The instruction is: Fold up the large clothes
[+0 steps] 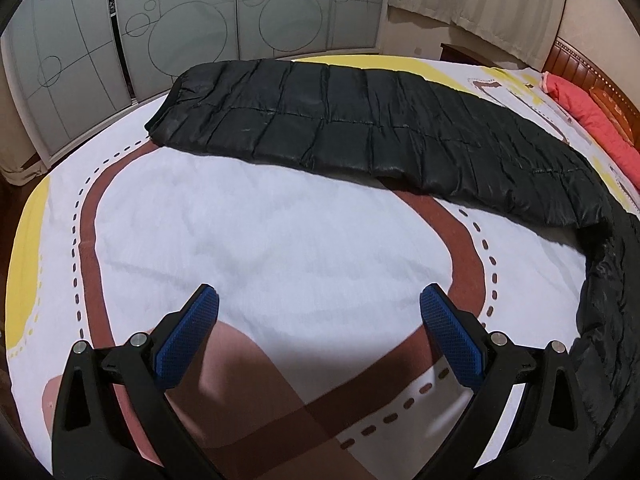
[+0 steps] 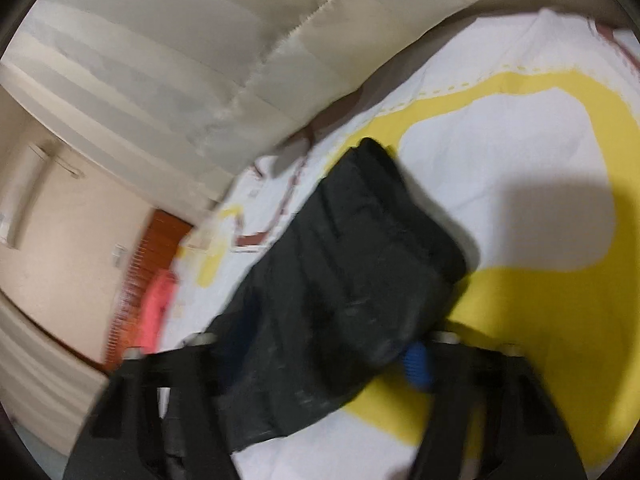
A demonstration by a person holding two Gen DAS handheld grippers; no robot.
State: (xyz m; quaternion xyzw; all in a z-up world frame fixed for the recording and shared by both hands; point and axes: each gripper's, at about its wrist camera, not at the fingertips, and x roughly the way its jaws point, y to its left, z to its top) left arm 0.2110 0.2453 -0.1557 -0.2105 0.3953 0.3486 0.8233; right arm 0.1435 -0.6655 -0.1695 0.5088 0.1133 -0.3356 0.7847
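Quilted black coat [image 1: 340,128] on a patterned bed sheet [image 1: 280,240]

Blur hides the right gripper [image 2: 332,364]; it clamps the puffy coat. The left gripper [image 1: 320,308] hangs wide, empty.

There are two grippers, the left gripper [image 1: 319,308] and the right gripper [image 2: 332,354], one black quilted coat [image 1: 340,128], one bed sheet [image 1: 260,232], and one pink pillow [image 1: 596,120].
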